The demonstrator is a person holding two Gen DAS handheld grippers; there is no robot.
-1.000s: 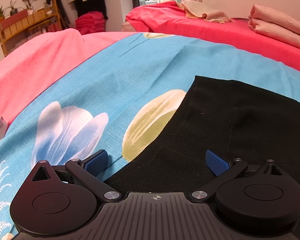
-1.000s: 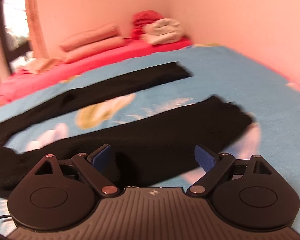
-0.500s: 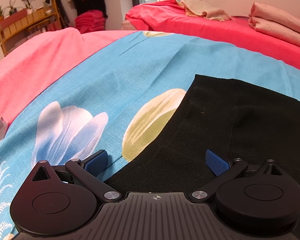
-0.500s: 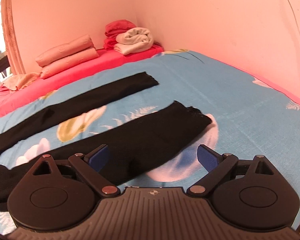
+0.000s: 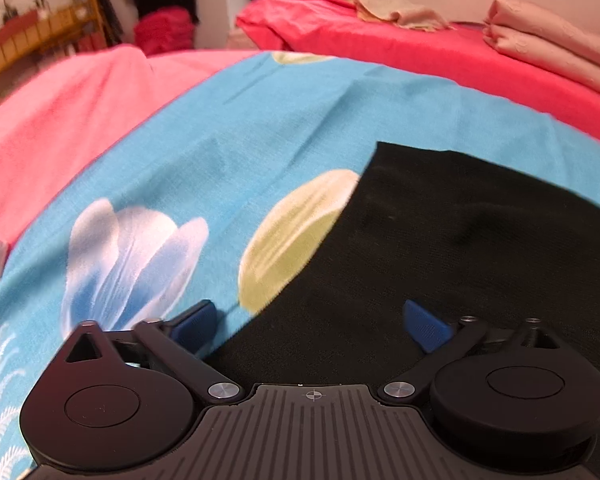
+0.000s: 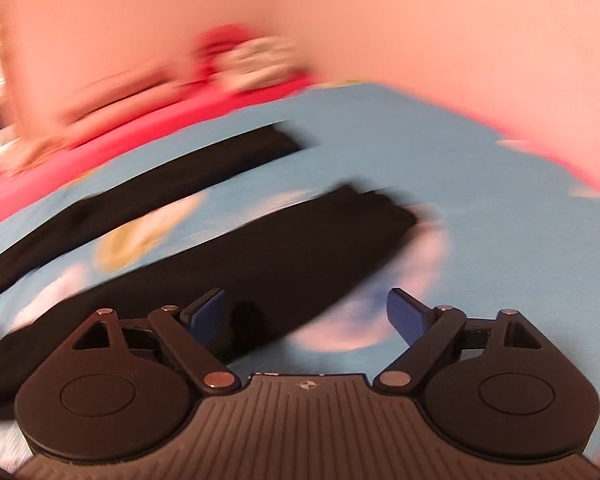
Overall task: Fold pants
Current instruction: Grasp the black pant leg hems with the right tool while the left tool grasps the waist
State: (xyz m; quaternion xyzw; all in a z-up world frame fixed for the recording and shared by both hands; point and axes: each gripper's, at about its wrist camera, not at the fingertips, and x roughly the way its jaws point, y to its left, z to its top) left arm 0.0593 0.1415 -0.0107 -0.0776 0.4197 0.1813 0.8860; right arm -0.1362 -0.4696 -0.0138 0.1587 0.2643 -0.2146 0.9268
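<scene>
Blur smears the whole right wrist view, so the far wall, the folded bedding against it and the edges of the pants [image 6: 260, 248] are hard to make out there. Both legs show as long black bands lying apart on the blue sheet [image 6: 480, 208], the nearer hem ragged in the smear; the waist end is cut off at the left edge. In the left wrist view only one wide black corner of the pants [image 5: 480, 248] shows, its right and lower parts running out of frame and under the tool body.

Bedding covers the bed: a blue sheet [image 5: 260, 128] printed with a white-blue flower and a yellow-green petal, a pink cover [image 5: 60, 120] to the left, a red one [image 5: 420, 52] behind with folded peach cloths [image 5: 548, 48] on it. A wooden shelf [image 5: 28, 40] with plants and hanging clothes stand at the back, out of focus.

Pants fabric looks matte and finely knitted, lying flat with a straight edge.

Left tool [image 5: 312, 320] is released, jaws wide, one blue pad over the sheet, the other over the pants, gripping nothing. Right tool [image 6: 306, 314] is also released; its jaws have just been closing a little, with the nearer leg below them but not pinched.
</scene>
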